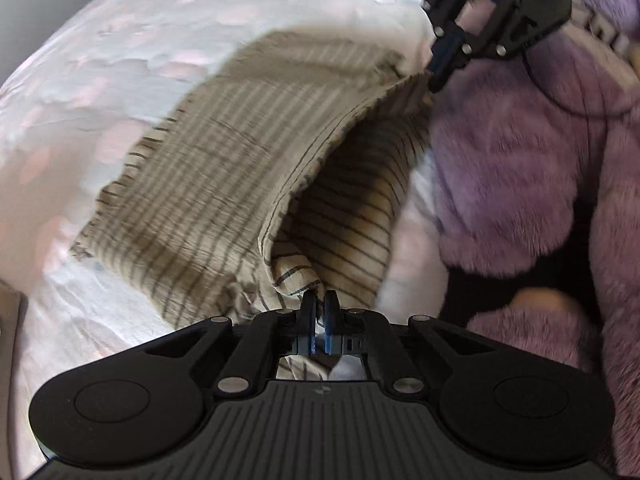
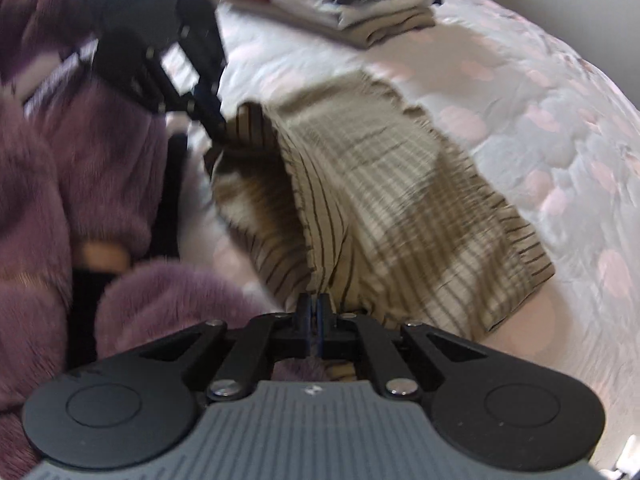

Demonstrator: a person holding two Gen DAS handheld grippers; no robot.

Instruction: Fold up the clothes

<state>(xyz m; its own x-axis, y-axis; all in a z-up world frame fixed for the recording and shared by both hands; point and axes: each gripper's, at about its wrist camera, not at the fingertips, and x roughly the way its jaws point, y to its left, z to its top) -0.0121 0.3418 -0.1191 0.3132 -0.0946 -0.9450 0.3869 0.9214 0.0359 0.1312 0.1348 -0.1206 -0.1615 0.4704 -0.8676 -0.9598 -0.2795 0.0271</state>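
Two grippers' fingers [image 1: 309,303] pinch the striped garment's [image 1: 208,168] near edge.

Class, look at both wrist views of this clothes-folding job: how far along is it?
Done: a stack of folded clothes sits at the far end of the bed. In hand: the left gripper and right gripper are each shut on an edge of the striped beige garment, lifting it for a fold. Left: laying that fold down and finishing the garment.
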